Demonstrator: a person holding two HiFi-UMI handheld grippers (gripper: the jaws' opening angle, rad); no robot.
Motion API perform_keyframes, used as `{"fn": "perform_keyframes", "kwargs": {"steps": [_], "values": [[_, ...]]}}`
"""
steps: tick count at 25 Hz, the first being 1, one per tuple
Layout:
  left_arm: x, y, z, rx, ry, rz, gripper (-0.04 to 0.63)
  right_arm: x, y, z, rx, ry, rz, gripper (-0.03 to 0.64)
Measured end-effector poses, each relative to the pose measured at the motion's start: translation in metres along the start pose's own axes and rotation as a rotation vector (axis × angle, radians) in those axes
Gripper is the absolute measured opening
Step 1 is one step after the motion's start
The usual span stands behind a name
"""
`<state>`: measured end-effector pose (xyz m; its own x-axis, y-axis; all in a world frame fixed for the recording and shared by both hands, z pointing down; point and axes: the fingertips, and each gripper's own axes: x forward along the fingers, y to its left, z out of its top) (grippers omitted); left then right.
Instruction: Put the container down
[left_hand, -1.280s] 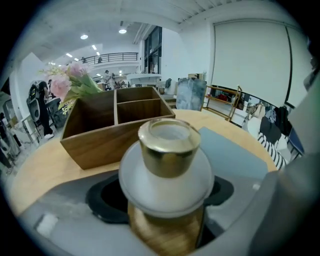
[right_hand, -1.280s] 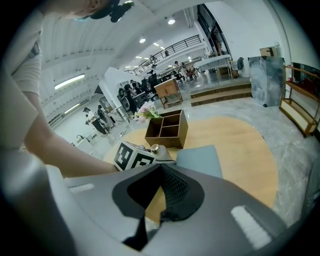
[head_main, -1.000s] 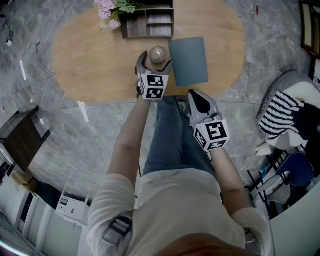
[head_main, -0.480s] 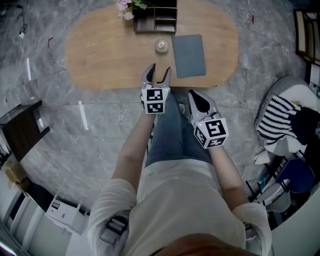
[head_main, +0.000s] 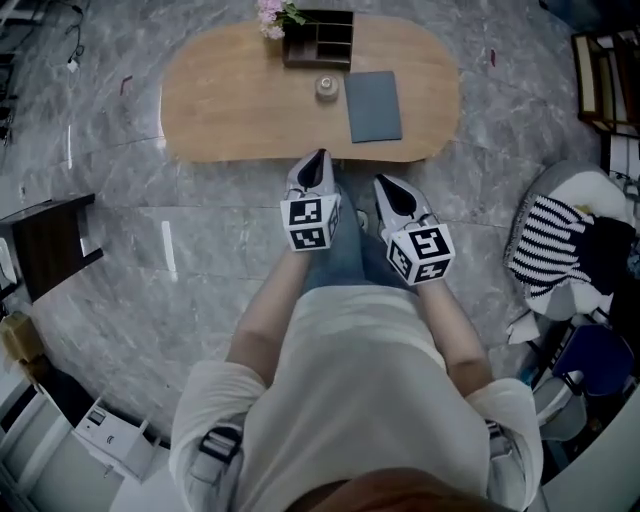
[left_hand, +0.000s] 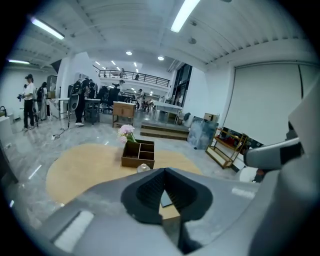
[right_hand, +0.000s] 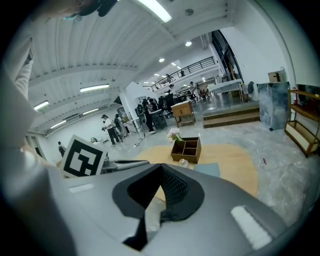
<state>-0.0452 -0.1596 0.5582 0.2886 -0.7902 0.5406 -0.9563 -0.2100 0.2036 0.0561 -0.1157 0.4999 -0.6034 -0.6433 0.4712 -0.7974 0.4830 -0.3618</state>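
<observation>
The container, a small round lidded jar, stands alone on the oval wooden table, between the dark organiser box and the grey-blue mat. My left gripper is off the table near its front edge, shut, with nothing in it. My right gripper is beside it over the person's lap, also shut and empty. In the left gripper view the container shows just above the closed jaws, in front of the organiser box. The right gripper view has the container on the table beyond its jaws.
Pink flowers stand by the organiser box. A dark side table is on the floor at the left. A chair with a striped cloth is at the right. People and desks fill the far hall.
My left gripper has let go of the container, drawn back off the table toward the body, and its jaws have closed. The table now looks farther away. The right gripper has barely moved.
</observation>
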Motion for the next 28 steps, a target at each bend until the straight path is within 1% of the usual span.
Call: {"fn": "perform_keyframes", "kwargs": {"steps": [3, 6, 15, 20, 24, 28], "values": [[-0.031, -0.013, 0.008, -0.004, -0.013, -0.007, 0.002, -0.019, 0.014, 0.007, -0.007, -0.023, 0.025, -0.002], [-0.060, -0.027, 0.015, -0.005, -0.024, -0.014, 0.002, -0.038, 0.025, 0.014, -0.037, -0.031, 0.045, -0.002], [-0.126, -0.064, 0.036, 0.023, -0.029, -0.098, 0.002, -0.080, 0.045, 0.049, -0.100, -0.102, 0.053, -0.002], [-0.154, -0.063, 0.047, 0.009, -0.051, -0.095, 0.002, -0.094, 0.060, 0.062, -0.119, -0.133, 0.078, -0.002], [-0.166, -0.064, 0.058, 0.023, -0.079, -0.099, 0.002, -0.103, 0.065, 0.069, -0.147, -0.155, 0.084, -0.002], [-0.173, -0.061, 0.062, 0.017, -0.101, -0.088, 0.002, -0.107, 0.067, 0.071, -0.164, -0.170, 0.084, -0.002]]}}
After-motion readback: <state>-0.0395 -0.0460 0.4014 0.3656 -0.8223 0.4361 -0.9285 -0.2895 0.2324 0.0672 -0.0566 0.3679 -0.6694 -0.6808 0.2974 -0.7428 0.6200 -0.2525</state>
